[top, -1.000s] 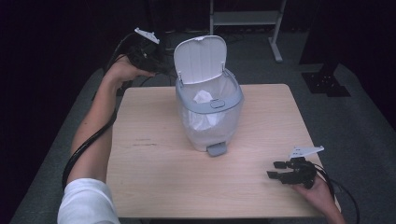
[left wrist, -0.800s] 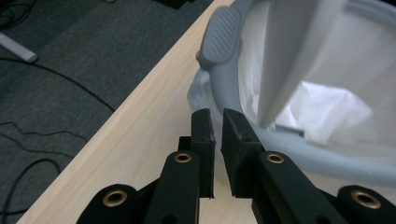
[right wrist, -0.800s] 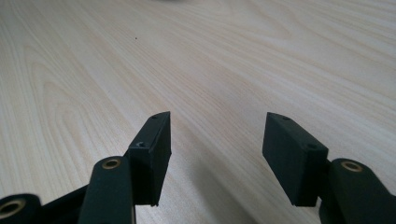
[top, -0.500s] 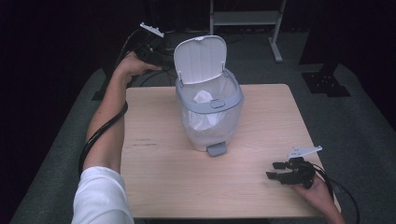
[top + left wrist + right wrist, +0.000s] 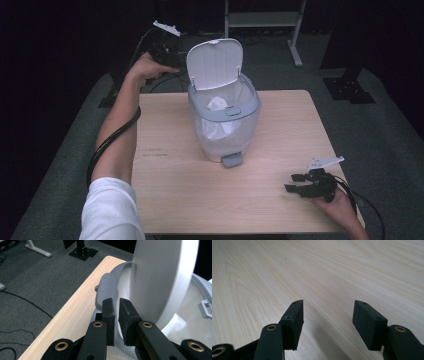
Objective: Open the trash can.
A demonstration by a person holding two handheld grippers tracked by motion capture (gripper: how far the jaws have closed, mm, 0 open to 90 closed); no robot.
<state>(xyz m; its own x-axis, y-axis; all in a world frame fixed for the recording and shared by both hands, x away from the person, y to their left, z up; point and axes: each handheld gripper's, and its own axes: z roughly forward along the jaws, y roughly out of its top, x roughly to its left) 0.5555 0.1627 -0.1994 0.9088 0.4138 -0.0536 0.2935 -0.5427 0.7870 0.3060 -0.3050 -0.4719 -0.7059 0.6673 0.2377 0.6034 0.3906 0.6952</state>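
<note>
A small grey pedal bin (image 5: pixel 224 120) is stood near the middle of the wooden table (image 5: pixel 280 200), a bit toward the far edge, with its lid (image 5: pixel 215 62) flipped up and tilted back and a white liner bag (image 5: pixel 216 106) seen bunched inside the see-through body. The foot pedal (image 5: pixel 232 160) is pointed at the near side of the table. The left gripper (image 5: pixel 167 55) is held up behind the bin at the far left corner, just beside the raised lid, with the forearm stretched out along the left edge of the table and the black cable (image 5: pixel 107 145) draped along it. From the left gripper view the jaws of the left gripper (image 5: pixel 116 315) are seen pressed nearly together, just a thin slit left between the pads and nothing caught in it, so it's closed on empty air. The back of the lid (image 5: pixel 160 277) is seen right next to the tips, and the grey hinge piece (image 5: pixel 108 290) just past them; whether the pads actually touch the lid can't be told. The right gripper (image 5: pixel 295 184) is rested low at the near right corner, well apart from the bin, pointed left across the table. In the right gripper view its jaws (image 5: pixel 327 322) are spread wide with bare wood grain between them, nothing held.
</note>
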